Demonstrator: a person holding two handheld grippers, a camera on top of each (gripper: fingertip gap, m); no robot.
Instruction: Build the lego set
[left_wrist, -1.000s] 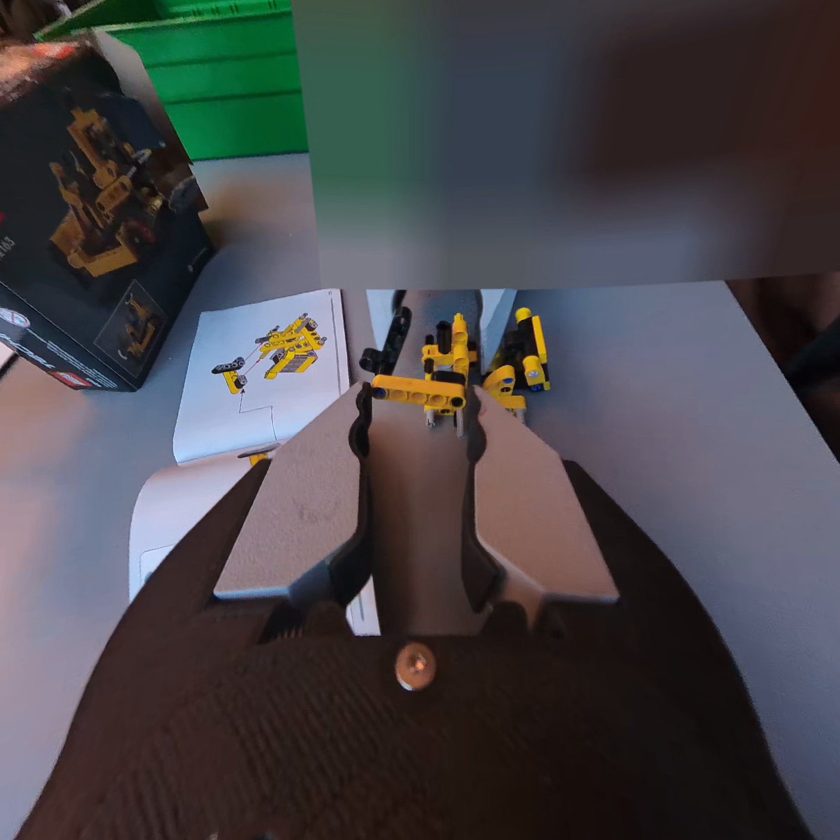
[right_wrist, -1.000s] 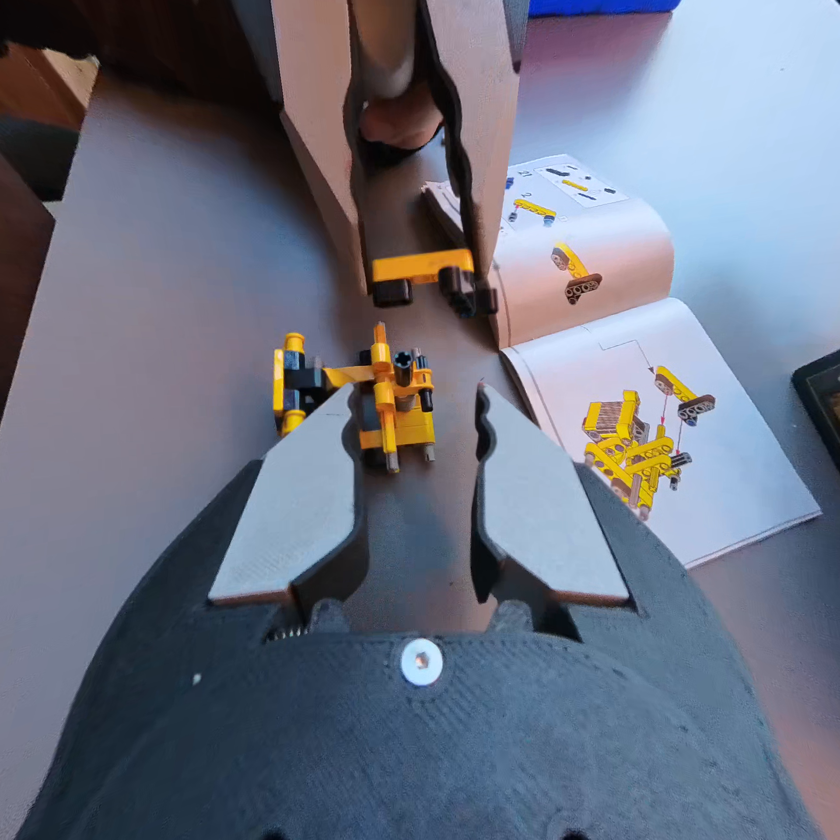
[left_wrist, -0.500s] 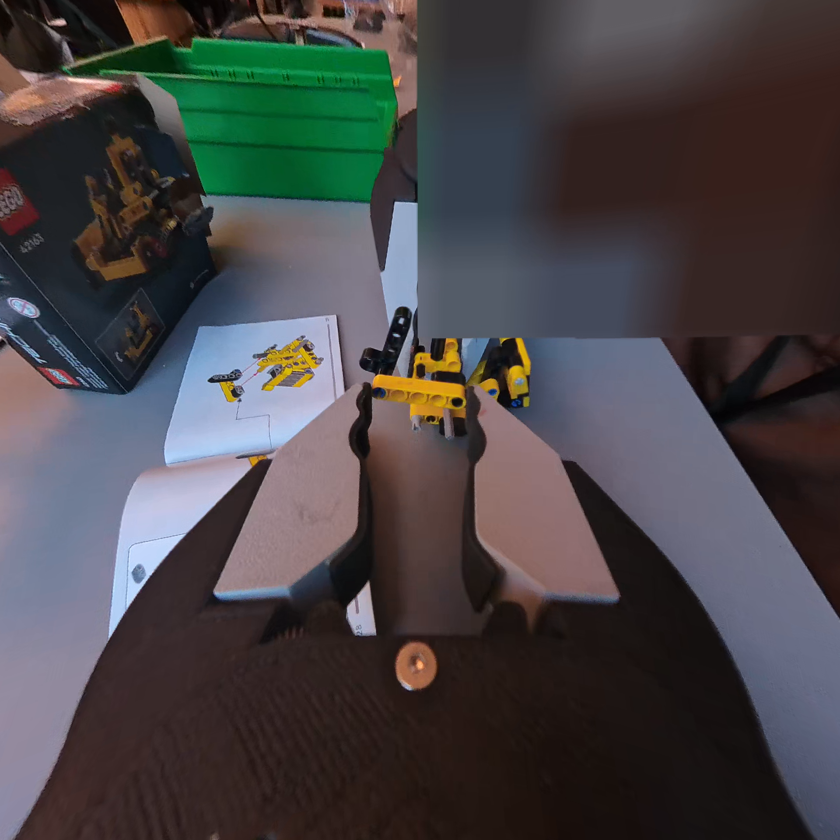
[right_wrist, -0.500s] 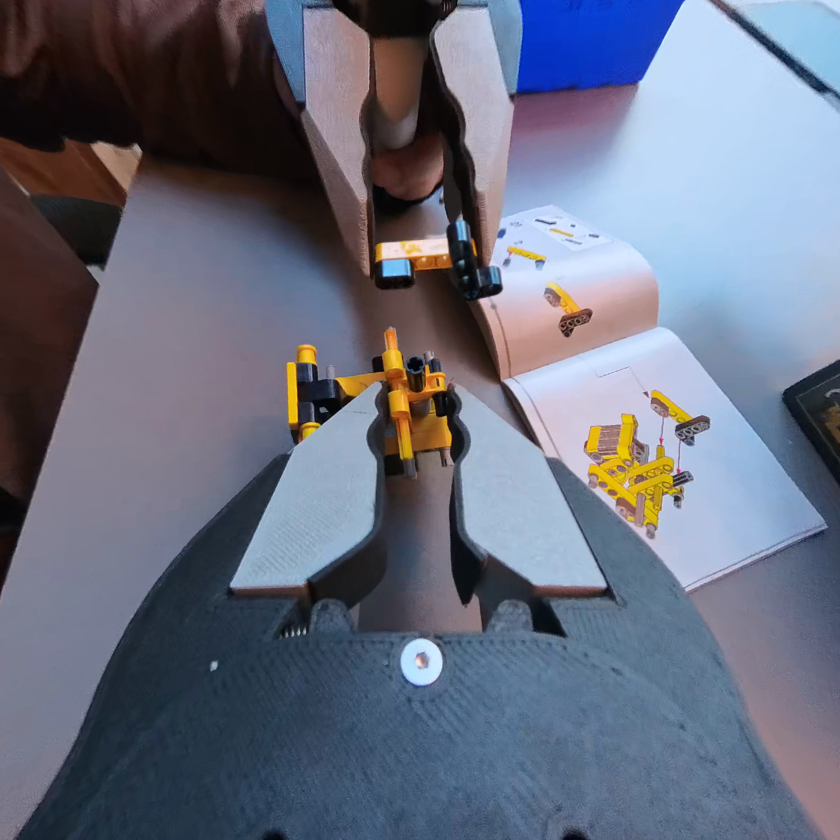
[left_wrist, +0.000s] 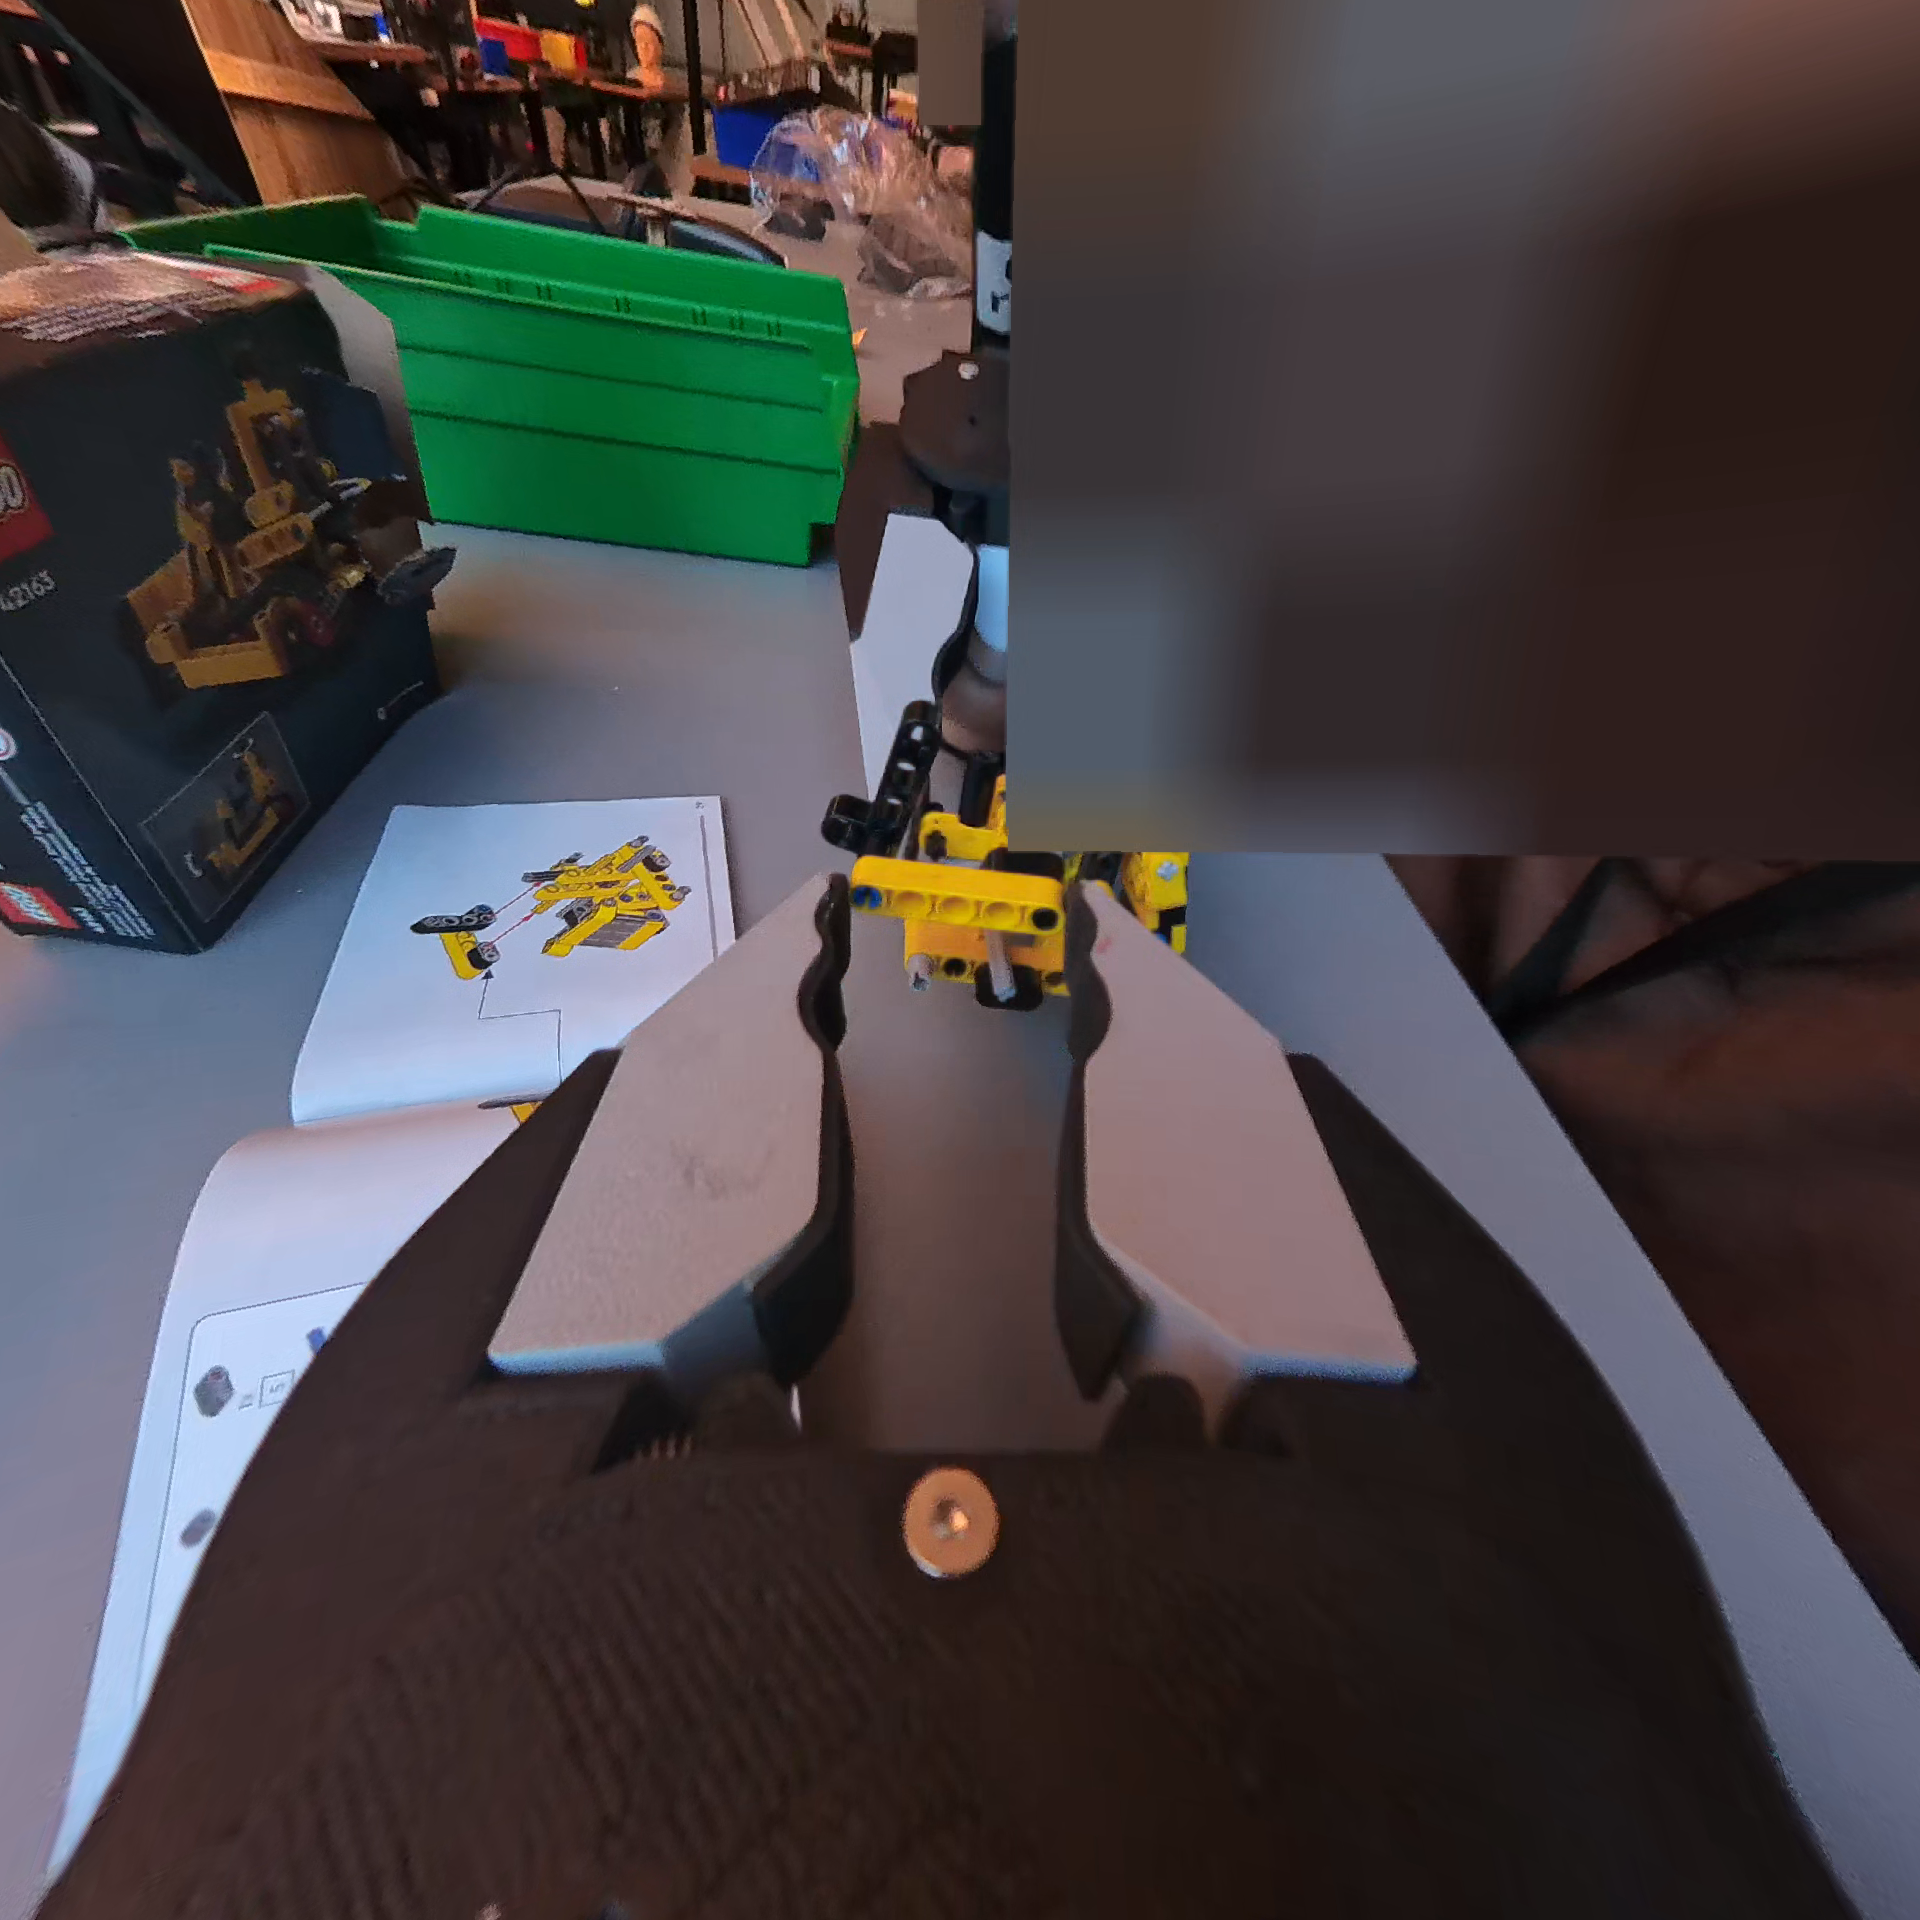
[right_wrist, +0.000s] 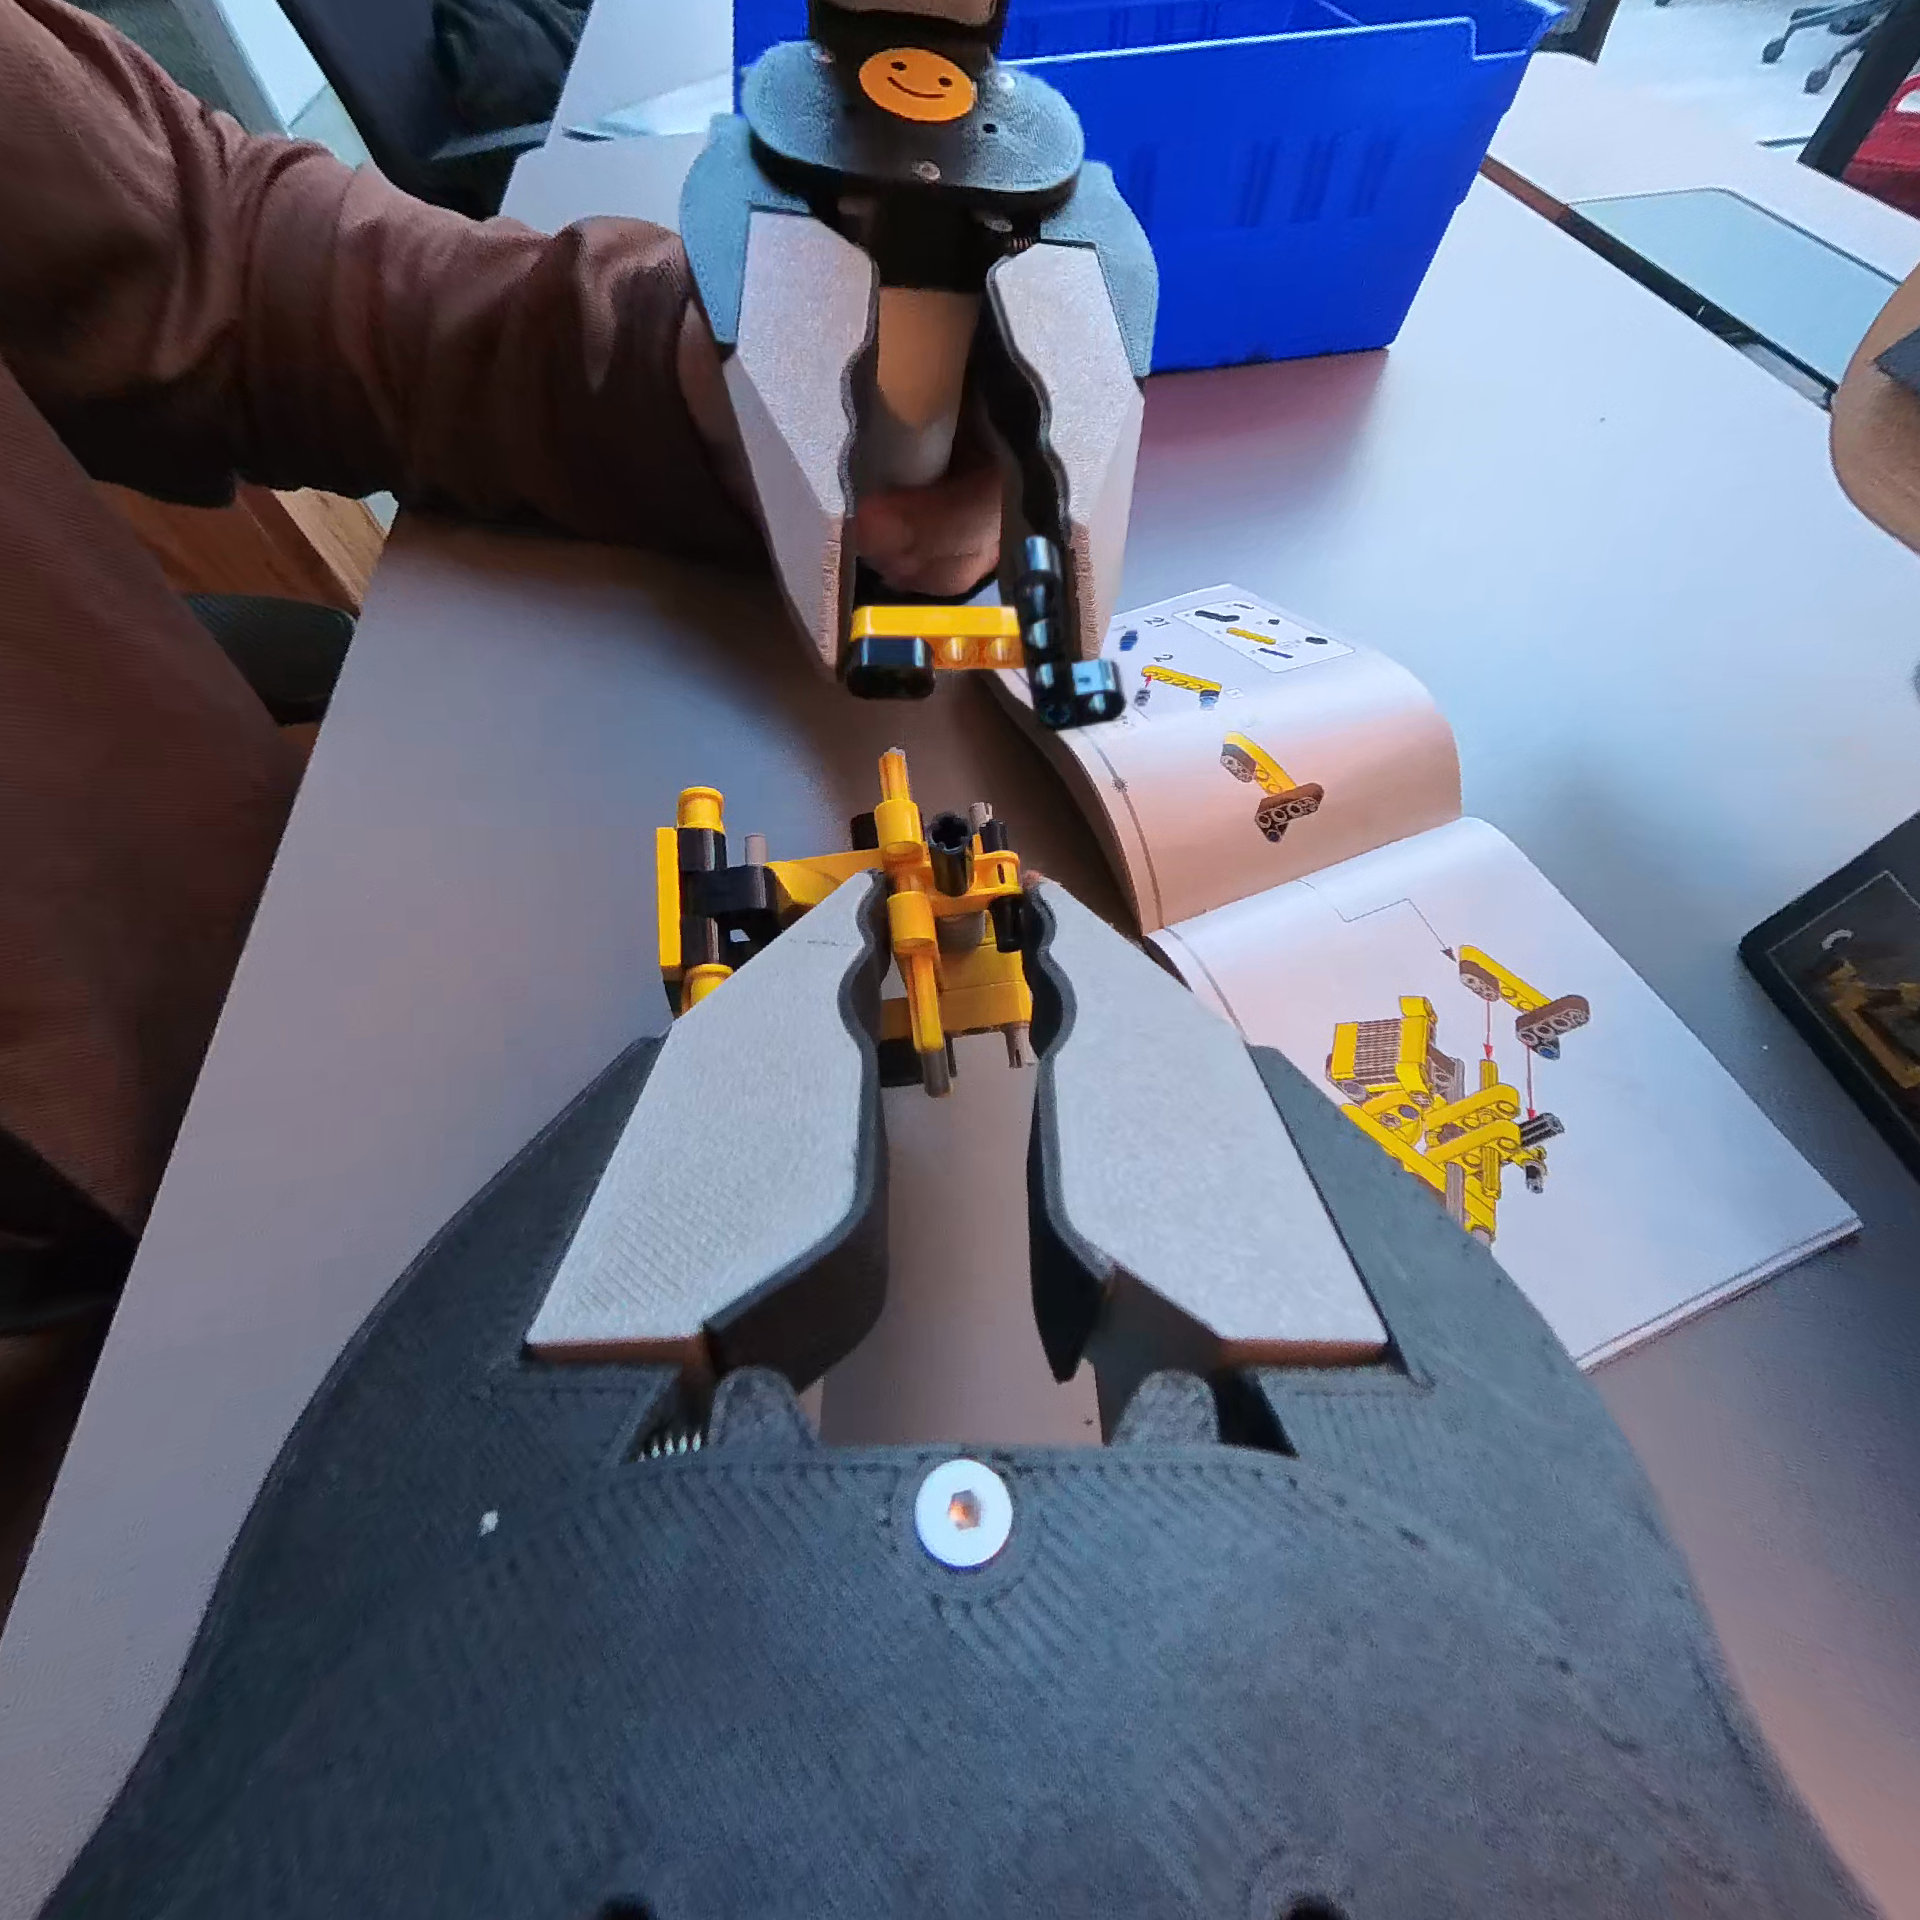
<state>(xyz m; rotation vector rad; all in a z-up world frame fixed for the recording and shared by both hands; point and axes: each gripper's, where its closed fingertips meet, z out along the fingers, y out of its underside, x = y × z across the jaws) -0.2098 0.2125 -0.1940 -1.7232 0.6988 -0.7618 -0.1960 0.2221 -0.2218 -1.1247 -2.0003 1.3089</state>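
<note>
A green bin (left_wrist: 623, 395) stands at the grey table's (left_wrist: 644, 675) far edge behind the box, a blue bin (right_wrist: 1278, 177) sits at the opposite end, and cluttered shelves (left_wrist: 540, 62) fill the background.

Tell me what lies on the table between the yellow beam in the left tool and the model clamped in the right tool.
Nothing: in the right wrist view only bare grey table separates the yellow beam from the model.
</note>
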